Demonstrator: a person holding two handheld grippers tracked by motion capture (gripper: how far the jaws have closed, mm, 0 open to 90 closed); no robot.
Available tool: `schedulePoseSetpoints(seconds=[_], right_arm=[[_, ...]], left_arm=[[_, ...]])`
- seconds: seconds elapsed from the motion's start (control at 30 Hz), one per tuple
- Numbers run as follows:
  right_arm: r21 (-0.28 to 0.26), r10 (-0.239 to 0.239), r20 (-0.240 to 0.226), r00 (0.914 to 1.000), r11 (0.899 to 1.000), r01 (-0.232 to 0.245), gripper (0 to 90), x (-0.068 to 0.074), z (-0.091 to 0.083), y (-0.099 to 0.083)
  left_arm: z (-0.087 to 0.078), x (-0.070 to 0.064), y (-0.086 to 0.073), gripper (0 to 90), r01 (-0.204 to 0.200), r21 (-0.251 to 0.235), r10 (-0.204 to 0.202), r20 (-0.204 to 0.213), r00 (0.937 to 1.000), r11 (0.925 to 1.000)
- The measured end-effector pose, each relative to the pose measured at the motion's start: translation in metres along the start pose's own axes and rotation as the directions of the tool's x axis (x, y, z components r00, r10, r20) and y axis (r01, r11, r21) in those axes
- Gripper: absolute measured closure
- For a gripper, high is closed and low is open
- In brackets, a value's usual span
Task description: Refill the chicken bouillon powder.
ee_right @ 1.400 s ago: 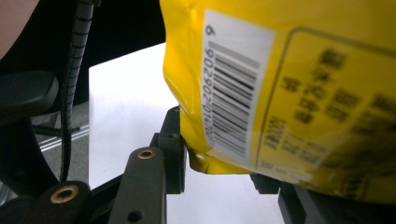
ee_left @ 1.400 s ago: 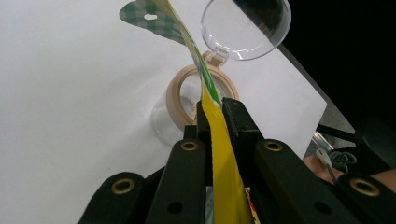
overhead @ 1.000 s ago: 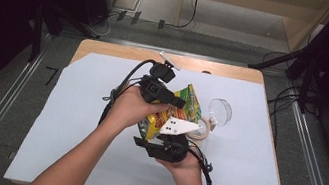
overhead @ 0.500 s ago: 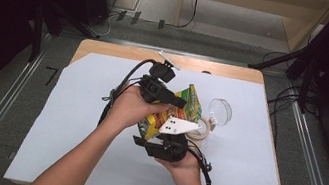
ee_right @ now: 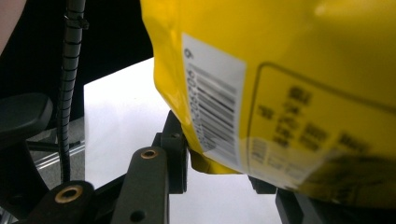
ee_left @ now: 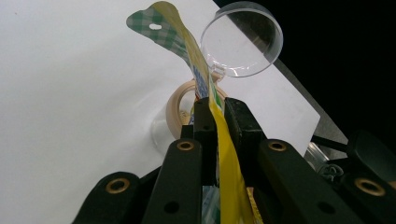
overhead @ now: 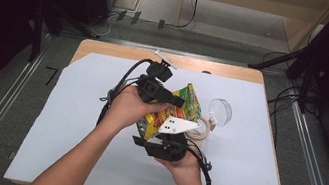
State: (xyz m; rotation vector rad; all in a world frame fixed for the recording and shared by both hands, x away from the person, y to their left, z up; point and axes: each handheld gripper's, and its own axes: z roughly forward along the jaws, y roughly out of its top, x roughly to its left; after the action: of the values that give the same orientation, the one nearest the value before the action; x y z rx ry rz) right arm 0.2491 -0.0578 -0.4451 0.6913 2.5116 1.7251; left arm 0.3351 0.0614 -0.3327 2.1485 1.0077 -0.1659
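A yellow and green snack bag (overhead: 186,105) is held up over the white table cover between both hands. My left gripper (overhead: 175,101) comes in from the left, shut on the bag's thin edge (ee_left: 215,109), and the bag's green checked top (ee_left: 161,23) curls away beyond the jaws. My right gripper (overhead: 163,145) is under the bag, jaws pointing up. The bag's bar-coded lower corner (ee_right: 212,116) sits between those jaws; one jaw presses the corner and the bag hides most of the other.
A roll of beige tape (overhead: 200,128) lies just right of the bag, with a clear round dish (overhead: 221,110) beyond it; both also lie past the left jaws, the tape (ee_left: 177,109) and the dish (ee_left: 243,39). The white cover (overhead: 61,121) spreads to the wooden table edges.
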Motion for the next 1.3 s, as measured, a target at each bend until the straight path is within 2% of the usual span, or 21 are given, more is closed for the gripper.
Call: schedulePoseSetpoints(seconds=[0.3,0.67,0.73,1.3], right_arm=[[0.005,0.004,-0.010,0.9999,1.000,-0.003,65.7,-0.001,0.001,0.000],[0.003,0.003,-0.009,1.0000,1.000,-0.003,66.7,-0.001,0.001,0.000],[0.004,-0.002,-0.007,1.0000,1.000,0.002,66.6,-0.001,0.001,0.000],[0.000,0.023,-0.016,0.9996,1.000,-0.023,65.3,-0.002,-0.002,0.002]], left_arm=[[0.001,0.001,0.000,84.5,0.008,0.003,-0.008,-0.005,1.0000,1.0000],[0.001,-0.007,0.002,84.4,-0.008,0.009,0.008,-0.013,0.9999,0.9999],[0.001,-0.010,0.002,84.3,-0.022,0.014,0.023,-0.024,0.9995,0.9997],[0.004,-0.006,0.009,84.0,-0.004,0.023,0.004,-0.006,1.0000,0.9997]])
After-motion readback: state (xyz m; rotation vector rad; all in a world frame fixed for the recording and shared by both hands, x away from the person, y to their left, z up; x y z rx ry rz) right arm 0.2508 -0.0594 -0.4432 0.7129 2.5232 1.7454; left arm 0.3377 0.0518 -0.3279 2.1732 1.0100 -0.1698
